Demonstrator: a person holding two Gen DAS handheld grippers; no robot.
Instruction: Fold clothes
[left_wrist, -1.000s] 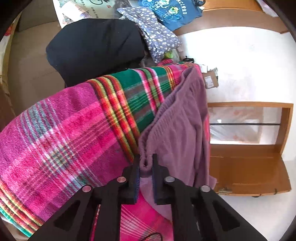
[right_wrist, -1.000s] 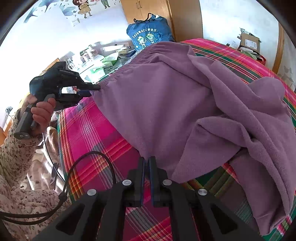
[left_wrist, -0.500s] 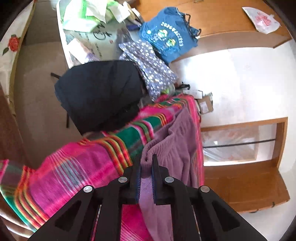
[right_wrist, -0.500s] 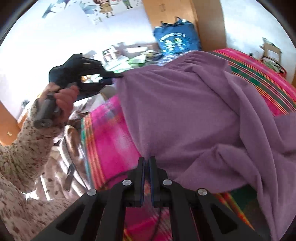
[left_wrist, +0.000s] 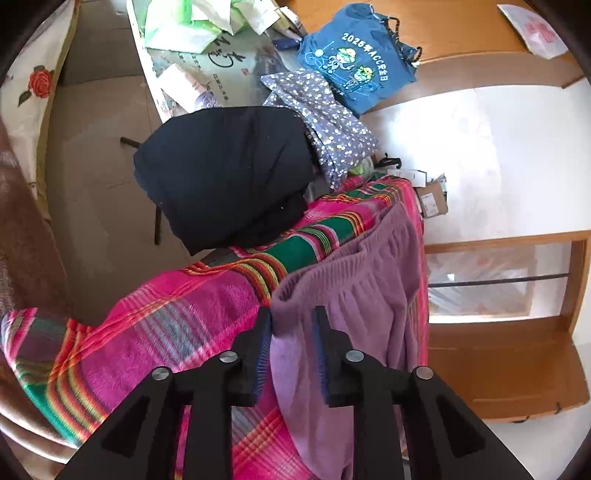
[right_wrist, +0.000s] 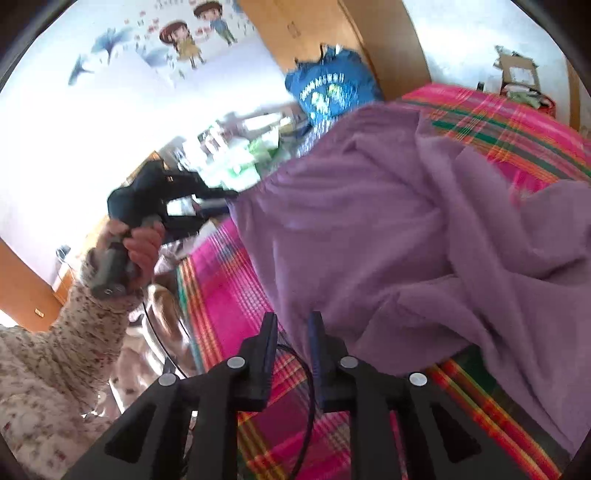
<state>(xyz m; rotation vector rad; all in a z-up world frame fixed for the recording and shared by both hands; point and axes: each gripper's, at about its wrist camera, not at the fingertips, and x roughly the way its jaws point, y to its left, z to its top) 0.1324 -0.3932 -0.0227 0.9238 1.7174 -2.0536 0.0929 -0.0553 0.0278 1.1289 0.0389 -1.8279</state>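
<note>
The purple fleece garment (right_wrist: 388, 236) lies rumpled on the pink plaid blanket (left_wrist: 155, 332), both the left claw (left_wrist: 291, 325) and right claw (right_wrist: 293, 328) parted around its edge, so it could slip free and bunch.

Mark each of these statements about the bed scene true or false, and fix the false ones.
1. The purple fleece garment lies on a pink plaid blanket. True.
2. The left gripper is clamped shut on the garment. False: its fingers stand apart, with fabric between them.
3. The right gripper is open. True.
4. A folded black garment sits beyond the blanket in the left wrist view. True.
5. The blue printed bag is lying on the purple garment. False: it sits apart, farther back against the wooden furniture.
</note>
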